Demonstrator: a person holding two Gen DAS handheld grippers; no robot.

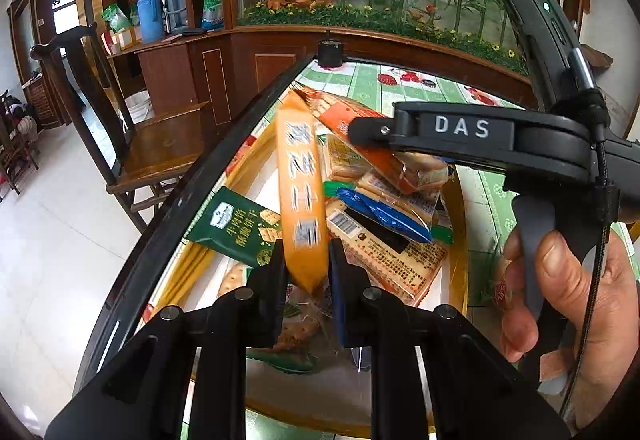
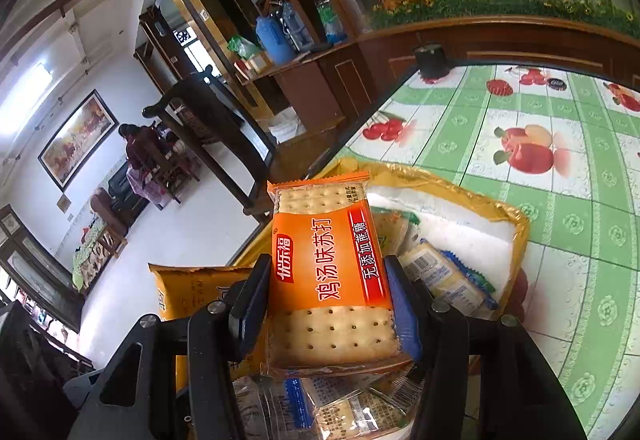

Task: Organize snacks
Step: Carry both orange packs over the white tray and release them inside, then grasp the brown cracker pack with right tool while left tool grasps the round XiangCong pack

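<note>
Left gripper [image 1: 308, 276]: pinching yellow packet [image 1: 301, 196] by its lower end, above gold tray [image 1: 460, 200].
Right gripper [image 2: 326, 304]: clamped on orange cracker pack [image 2: 326, 268], over the tray.
Risk: packs colliding — crackers cracked, thin-end grip slipping.

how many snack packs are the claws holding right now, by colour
yellow-orange pack: 1, in the left claw
orange cracker pack: 1, in the right claw
total: 2
</note>
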